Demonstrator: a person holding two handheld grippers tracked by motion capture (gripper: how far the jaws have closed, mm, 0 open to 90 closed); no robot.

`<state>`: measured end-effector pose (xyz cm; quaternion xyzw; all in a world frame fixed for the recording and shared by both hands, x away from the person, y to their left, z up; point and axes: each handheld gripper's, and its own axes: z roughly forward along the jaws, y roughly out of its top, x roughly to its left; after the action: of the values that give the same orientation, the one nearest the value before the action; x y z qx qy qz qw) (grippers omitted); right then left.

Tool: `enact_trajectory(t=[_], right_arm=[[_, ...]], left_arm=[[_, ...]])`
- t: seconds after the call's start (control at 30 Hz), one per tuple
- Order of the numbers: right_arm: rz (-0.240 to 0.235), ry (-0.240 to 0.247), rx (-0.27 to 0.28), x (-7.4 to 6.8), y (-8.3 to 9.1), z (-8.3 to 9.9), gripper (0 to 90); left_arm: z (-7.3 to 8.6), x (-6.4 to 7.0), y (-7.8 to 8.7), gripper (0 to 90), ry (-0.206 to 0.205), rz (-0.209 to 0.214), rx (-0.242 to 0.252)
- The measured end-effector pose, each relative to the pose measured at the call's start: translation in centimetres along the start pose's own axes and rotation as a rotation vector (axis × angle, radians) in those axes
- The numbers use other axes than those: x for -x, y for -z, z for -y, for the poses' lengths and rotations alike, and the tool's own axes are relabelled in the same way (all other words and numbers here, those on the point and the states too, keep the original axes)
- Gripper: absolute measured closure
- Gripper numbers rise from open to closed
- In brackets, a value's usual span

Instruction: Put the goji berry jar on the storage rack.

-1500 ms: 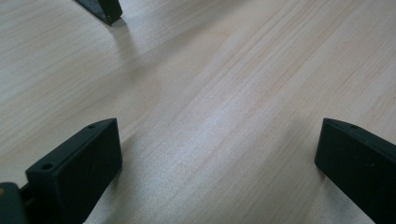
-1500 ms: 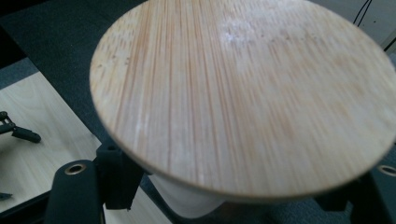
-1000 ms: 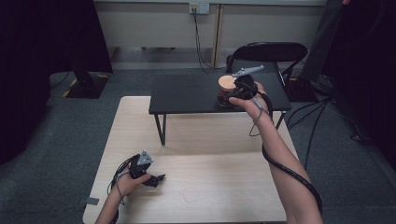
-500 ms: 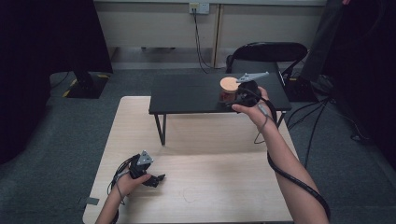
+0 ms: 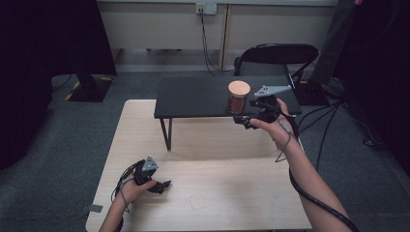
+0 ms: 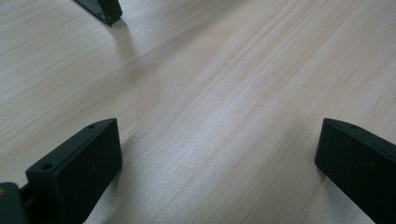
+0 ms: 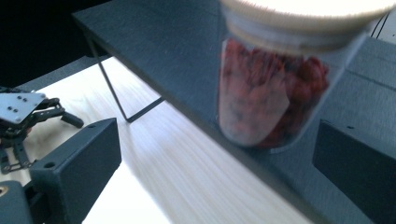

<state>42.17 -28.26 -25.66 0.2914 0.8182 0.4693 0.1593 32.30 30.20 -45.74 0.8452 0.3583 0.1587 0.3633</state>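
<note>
From above, a jar (image 5: 239,96) with a round pale wooden lid stood on a low black shelf (image 5: 203,96) set on the light wood bench (image 5: 227,183). The right gripper (image 5: 244,120) sat just beside the jar, jaws apart. Its own view showed clear glass packed with red pieces and the shelf's thin metal legs. The left gripper (image 5: 162,185) rested on the bench, jaws wide over bare woodgrain.

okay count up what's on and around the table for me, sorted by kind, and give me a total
Jars with a wooden lid: 1
Black raised shelves: 1
Wooden tables: 1
Handheld grippers: 2, left and right
Black chairs: 1
Total: 6
</note>
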Motion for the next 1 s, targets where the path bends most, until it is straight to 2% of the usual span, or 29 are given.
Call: enact_trajectory(t=[0.2,0.5,0.87,1.0], right_arm=[[-0.039,0.003,0.02,-0.6,1.2,2.2,0.0],[-0.058,0.023,0.025,-1.6,2.1,4.9,0.0],[-0.097,0.024,0.04,-2.6,2.5,8.1,0.0],[-0.105,0.022,0.042,-3.0,2.2,9.8,0.0]], left_arm=[[0.0,0.0,0.0,0.0,0.0,0.0,0.0],[0.0,0.0,0.0,0.0,0.001,-0.001,0.001],[0.0,0.0,0.0,0.0,0.0,0.0,0.001],[0.0,0.0,0.0,0.0,0.001,-0.001,0.001]])
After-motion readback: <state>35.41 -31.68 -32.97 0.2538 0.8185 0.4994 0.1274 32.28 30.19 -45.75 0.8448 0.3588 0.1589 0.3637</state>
